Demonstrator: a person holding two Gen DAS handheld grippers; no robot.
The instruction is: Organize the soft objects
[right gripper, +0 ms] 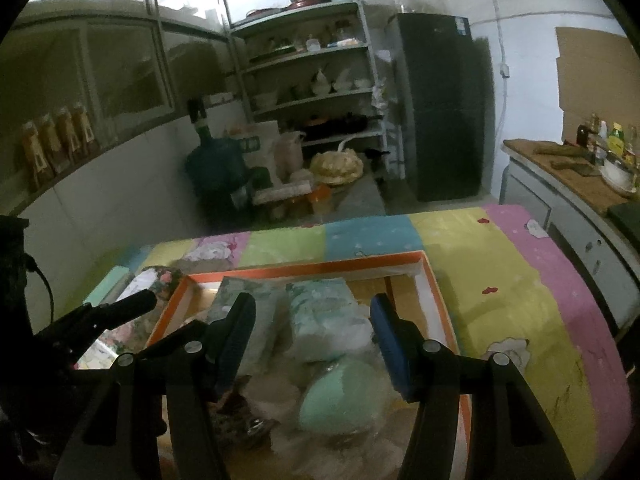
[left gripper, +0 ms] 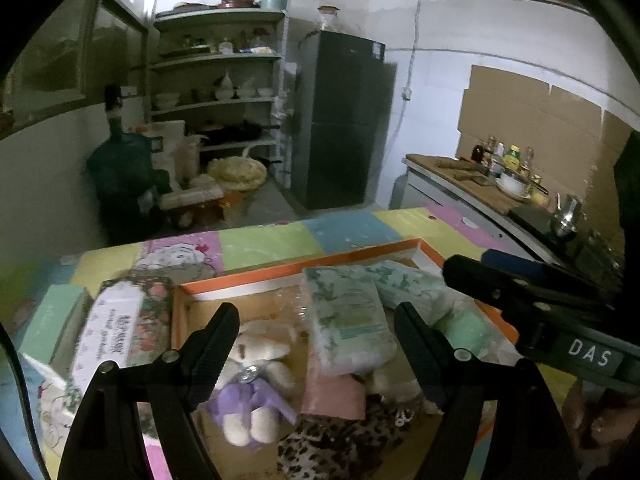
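Note:
An orange-rimmed box (left gripper: pixel 360 254) sits on a patchwork cloth and holds soft things: a cream teddy bear with a purple bow (left gripper: pixel 256 368), green-patterned soft packs (left gripper: pixel 348 320), a pink pack (left gripper: pixel 334 396), a leopard-print item (left gripper: pixel 340 444) and a mint-green soft ball in plastic (right gripper: pixel 340 396). My left gripper (left gripper: pixel 316 316) is open above the bear and packs, holding nothing. My right gripper (right gripper: pixel 314 312) is open above the packs (right gripper: pixel 324 320) and the ball, holding nothing. The box rim also shows in the right wrist view (right gripper: pixel 320 268).
A floral tissue box (left gripper: pixel 120 328) and a mint-green block (left gripper: pixel 52 320) lie left of the orange box. Behind the table stand shelves (left gripper: pixel 220 80), a dark fridge (left gripper: pixel 344 120) and a water jug (left gripper: pixel 120 160). A counter with bottles (left gripper: pixel 500 168) is at right.

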